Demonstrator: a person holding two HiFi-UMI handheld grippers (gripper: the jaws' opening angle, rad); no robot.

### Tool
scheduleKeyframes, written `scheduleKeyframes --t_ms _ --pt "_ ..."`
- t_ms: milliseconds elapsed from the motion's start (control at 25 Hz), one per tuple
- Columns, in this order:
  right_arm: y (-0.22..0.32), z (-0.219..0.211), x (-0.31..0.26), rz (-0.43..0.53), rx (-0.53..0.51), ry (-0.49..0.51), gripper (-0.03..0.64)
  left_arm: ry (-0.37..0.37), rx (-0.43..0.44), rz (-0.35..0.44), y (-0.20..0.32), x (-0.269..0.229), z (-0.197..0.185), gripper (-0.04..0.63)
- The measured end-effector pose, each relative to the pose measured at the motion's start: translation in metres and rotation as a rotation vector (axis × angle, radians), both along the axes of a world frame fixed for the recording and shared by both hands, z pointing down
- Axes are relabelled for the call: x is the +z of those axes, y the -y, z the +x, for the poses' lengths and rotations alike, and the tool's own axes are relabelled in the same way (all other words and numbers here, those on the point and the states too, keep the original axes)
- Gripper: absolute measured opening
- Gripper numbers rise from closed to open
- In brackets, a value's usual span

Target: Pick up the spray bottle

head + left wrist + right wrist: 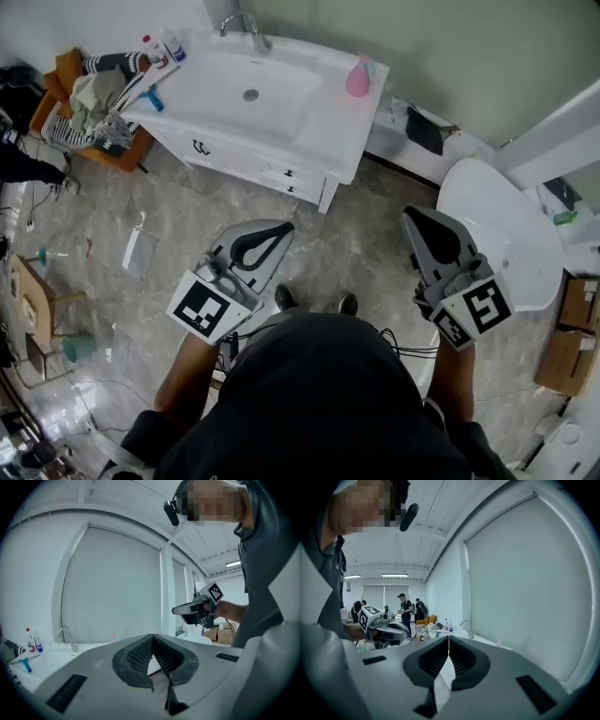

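A pink spray bottle (358,77) stands upright on the right rim of the white sink counter (342,131), far ahead of both grippers. It shows small in the left gripper view (113,638) and in the right gripper view (498,642). My left gripper (284,228) is held over the floor in front of the counter, its jaws shut with nothing between them (152,635). My right gripper (410,214) hangs further right, also shut and empty (448,636). Both are well short of the bottle.
A faucet (246,26), two small bottles (164,47) and a blue toothbrush (153,98) sit on the counter's left. An orange chair with clothes (89,108) stands left, a white toilet (502,234) and cardboard boxes (572,328) right. People stand far back (405,613).
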State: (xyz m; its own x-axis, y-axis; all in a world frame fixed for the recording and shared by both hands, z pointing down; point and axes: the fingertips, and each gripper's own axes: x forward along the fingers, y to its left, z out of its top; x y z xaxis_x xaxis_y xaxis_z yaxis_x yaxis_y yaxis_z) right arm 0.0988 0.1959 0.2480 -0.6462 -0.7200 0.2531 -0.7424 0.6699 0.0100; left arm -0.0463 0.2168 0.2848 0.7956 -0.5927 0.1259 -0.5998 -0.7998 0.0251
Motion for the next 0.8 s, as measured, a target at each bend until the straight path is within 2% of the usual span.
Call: scheduleKeyframes --t_ms 280,520,680,800 --pt "0.006 -0.039 -0.003 0.010 0.024 -0.020 0.009 -0.029 0.018 0.008 0.008 0.000 -0.039 0.005" --pt "0.016 -0.056 -0.003 0.009 0.010 -0.039 0.009 -0.033 -0.011 -0.002 0.022 0.005 -0.065 0.005" --pt "0.033 -0.049 0.002 -0.010 -0.004 -0.043 0.009 -0.032 -0.048 -0.019 0.039 0.010 -0.066 0.005" --pt "0.048 -0.038 0.003 -0.018 -0.031 -0.038 0.009 -0.034 -0.065 0.001 0.052 0.007 -0.054 0.005"
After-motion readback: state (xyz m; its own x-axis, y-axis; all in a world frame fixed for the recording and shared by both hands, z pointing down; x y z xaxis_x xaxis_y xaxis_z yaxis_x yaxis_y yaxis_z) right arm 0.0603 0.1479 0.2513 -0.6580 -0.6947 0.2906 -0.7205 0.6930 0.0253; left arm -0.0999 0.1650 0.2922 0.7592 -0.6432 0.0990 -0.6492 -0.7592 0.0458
